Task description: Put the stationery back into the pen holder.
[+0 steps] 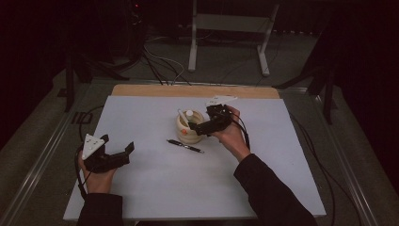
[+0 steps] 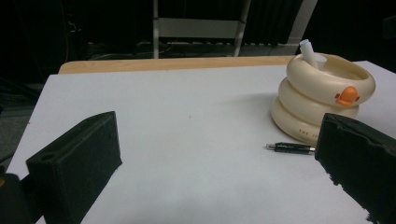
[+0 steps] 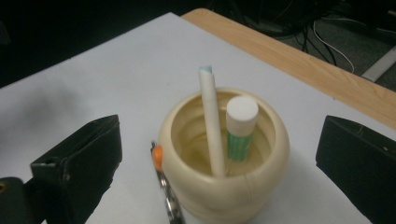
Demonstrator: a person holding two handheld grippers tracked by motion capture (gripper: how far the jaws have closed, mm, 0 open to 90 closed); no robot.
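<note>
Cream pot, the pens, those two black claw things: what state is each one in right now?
Cream pot: upright, open-topped.
White pen: leaning inside the pot.
Glue stick: upright in the pot, capped.
Black pen: lying flat on the table beside the pot.
Left gripper: open, holding nothing.
Right gripper: open, at the pot.

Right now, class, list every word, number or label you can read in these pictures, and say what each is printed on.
No text can be read.
Pen holder: small reddish lettering low on its side, partly hidden behind a jaw, too small and blurred to read.
Glue stick: green printed label, blurred, unreadable.
Black pen: no marking can be made out.
</note>
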